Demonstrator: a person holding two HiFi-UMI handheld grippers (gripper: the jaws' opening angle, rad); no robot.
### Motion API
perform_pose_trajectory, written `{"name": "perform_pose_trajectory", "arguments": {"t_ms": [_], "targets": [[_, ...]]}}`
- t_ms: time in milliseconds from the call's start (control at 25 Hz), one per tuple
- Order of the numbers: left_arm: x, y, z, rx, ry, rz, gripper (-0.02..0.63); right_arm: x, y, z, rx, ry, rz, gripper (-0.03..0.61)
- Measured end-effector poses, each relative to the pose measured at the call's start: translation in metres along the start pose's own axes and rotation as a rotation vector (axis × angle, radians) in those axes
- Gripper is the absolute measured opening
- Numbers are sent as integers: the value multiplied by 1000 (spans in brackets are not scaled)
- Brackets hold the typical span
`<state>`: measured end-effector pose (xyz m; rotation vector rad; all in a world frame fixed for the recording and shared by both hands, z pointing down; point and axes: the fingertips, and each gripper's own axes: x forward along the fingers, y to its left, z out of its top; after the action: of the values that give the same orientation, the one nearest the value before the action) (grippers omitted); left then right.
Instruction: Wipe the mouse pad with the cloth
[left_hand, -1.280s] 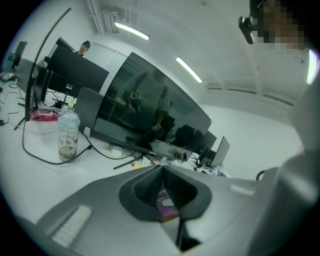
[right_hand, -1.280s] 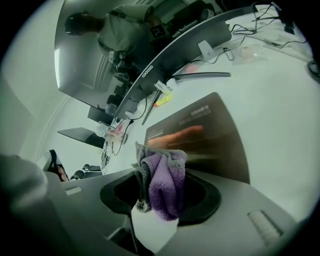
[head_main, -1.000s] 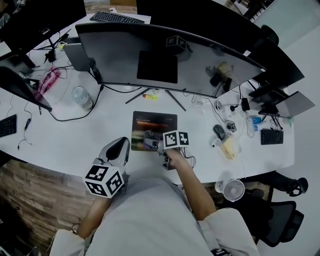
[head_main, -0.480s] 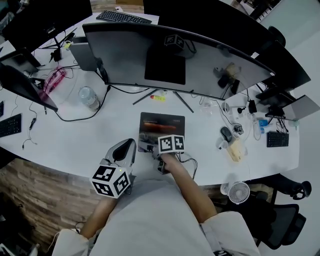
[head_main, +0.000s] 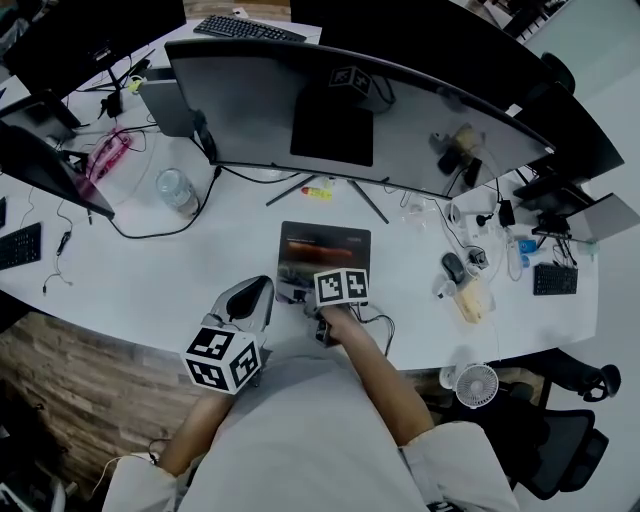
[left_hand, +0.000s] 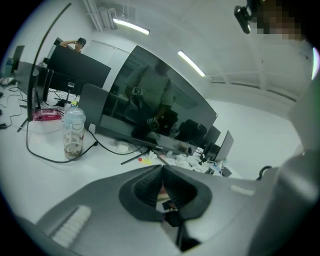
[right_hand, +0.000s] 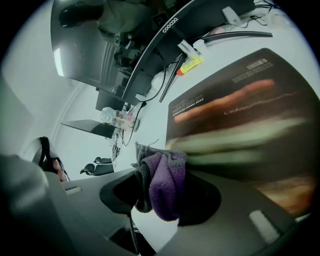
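The right tongs (right_hand: 167, 171) are clamped on a bunched purple and grey cloth (right_hand: 165, 192), which sits at the near left corner of the dark mouse pad (head_main: 325, 245). The pad lies flat on the white table (head_main: 170, 270), just in front of the stand of a wide curved monitor (head_main: 330, 110). Its print is smeared by blur in the right gripper view. The left tongs (left_hand: 161, 170) are pressed together with nothing between them, held over the near table edge just left of the pad. A clear bottle (head_main: 177, 192) stands farther left.
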<state>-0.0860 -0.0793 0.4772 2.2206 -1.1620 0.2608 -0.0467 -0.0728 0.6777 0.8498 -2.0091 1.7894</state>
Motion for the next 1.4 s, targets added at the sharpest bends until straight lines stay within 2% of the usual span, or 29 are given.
{"name": "perform_pose_trajectory", "arguments": {"t_ms": [680, 1400], "targets": [[4, -1, -6, -11, 21, -12, 0, -8, -9, 2, 38, 10, -9, 207], [2, 1, -5, -15, 13, -15, 0, -22, -22, 2, 5, 55, -106, 207]]}}
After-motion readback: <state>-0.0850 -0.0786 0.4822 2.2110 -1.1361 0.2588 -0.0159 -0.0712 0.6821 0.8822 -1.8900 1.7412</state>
